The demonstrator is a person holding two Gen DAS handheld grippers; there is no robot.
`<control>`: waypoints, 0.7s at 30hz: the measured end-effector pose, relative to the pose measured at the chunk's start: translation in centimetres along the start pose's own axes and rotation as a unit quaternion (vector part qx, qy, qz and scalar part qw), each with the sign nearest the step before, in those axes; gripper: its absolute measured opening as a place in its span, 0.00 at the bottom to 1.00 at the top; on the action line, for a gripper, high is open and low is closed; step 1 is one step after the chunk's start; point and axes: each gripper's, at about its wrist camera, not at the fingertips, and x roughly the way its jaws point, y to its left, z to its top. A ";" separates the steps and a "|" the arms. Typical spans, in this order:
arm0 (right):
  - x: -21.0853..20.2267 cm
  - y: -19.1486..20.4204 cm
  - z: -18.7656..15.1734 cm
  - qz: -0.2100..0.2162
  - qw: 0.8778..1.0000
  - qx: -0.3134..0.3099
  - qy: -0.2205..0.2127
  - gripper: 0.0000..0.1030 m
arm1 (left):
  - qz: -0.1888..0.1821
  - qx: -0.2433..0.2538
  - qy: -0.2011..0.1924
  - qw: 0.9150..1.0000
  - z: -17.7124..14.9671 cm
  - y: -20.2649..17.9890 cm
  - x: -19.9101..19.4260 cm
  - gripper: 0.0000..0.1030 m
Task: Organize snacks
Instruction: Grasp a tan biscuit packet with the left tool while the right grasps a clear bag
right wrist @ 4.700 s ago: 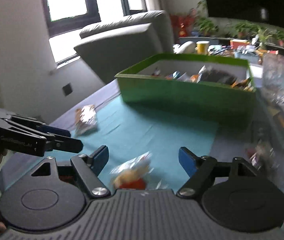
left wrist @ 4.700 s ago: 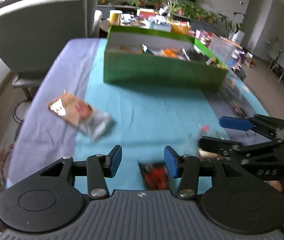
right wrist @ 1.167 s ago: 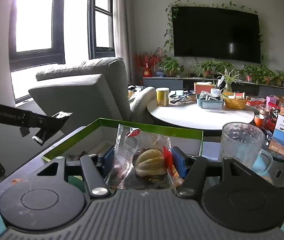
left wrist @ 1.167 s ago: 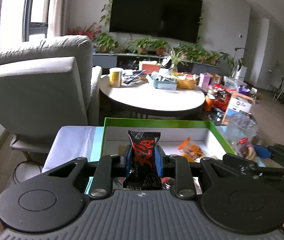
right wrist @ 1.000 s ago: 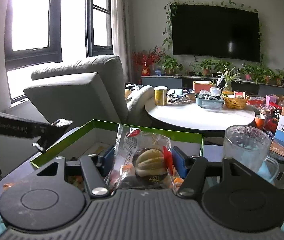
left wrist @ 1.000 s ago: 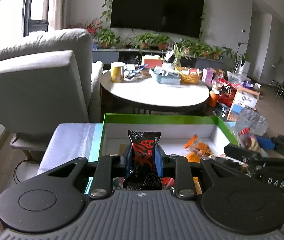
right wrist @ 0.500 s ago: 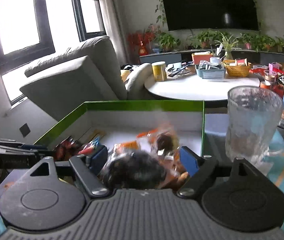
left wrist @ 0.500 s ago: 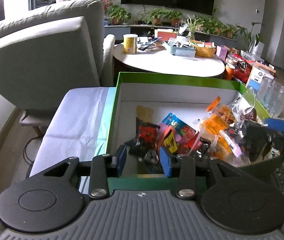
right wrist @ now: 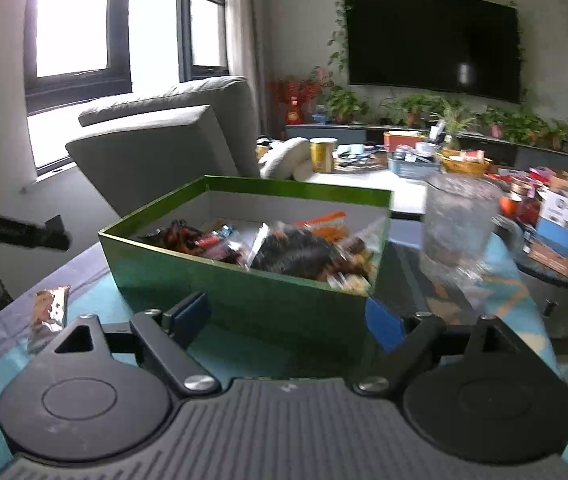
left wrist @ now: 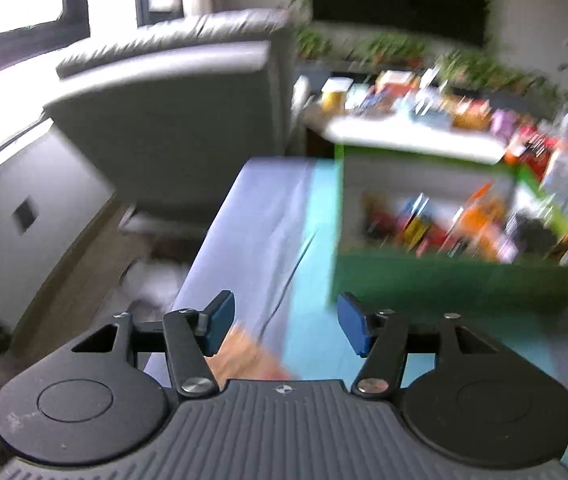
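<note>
We see the left gripper tilted down, jaws just opened and empty; the right gripper, spread and empty, faces the green box. No writing is legible.

One green box of mixed snack packets, too jumbled to count, one loose snack packet at 9 o'clock of it, one glass mug at 3 o'clock, one armchair.
</note>
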 end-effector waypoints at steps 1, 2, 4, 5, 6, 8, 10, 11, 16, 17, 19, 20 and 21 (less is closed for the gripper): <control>-0.4 -0.1 -0.4 -0.010 1.000 0.004 0.000 0.57 | 0.010 -0.008 0.016 1.000 -0.4 0.2 0.3 0.53; -0.8 -0.2 -1.0 -0.023 1.000 0.009 0.001 0.57 | 0.015 -0.020 0.028 0.999 -0.9 0.4 0.4 0.53; -1.6 -0.4 -1.9 -0.046 0.999 0.016 0.002 0.57 | 0.016 -0.048 0.048 0.998 -1.4 1.0 0.9 0.53; -2.0 -0.4 -2.4 -0.059 0.998 0.016 0.004 0.57 | 0.016 -0.062 0.058 0.996 -1.5 1.2 1.1 0.53; -2.4 -0.4 -2.9 -0.069 0.998 0.013 0.005 0.57 | 0.017 -0.070 0.064 0.995 -1.6 1.3 1.3 0.53; -2.7 -0.5 -3.7 -0.081 0.997 0.004 0.016 0.57 | 0.022 -0.074 0.068 0.995 -1.7 1.1 1.7 0.54; -2.4 -0.8 -4.2 -0.092 0.995 -0.001 0.028 0.57 | 0.028 -0.073 0.070 0.995 -1.9 0.9 2.0 0.55; -2.2 -0.9 -4.3 -0.096 0.995 0.001 0.032 0.57 | 0.030 -0.074 0.072 0.994 -1.9 0.8 2.2 0.55; -0.7 -1.9 -4.6 -0.077 0.994 0.040 0.060 0.57 | 0.038 -0.074 0.087 0.993 -2.5 0.2 3.2 0.59; -0.3 -1.9 -4.6 -0.077 0.994 0.042 0.068 0.57 | 0.041 -0.071 0.087 0.993 -2.6 0.0 3.4 0.59; 0.0 -1.8 -4.7 -0.082 0.992 0.047 0.078 0.57 | 0.047 -0.064 0.088 0.993 -2.7 -0.3 3.6 0.62; 0.2 -1.9 -4.8 -0.086 0.992 0.051 0.082 0.57 | 0.049 -0.062 0.088 0.993 -2.8 -0.4 3.6 0.63; 0.3 -2.0 -4.8 -0.090 0.990 0.057 0.088 0.57 | 0.050 -0.064 0.085 0.993 -3.0 -0.4 3.5 0.65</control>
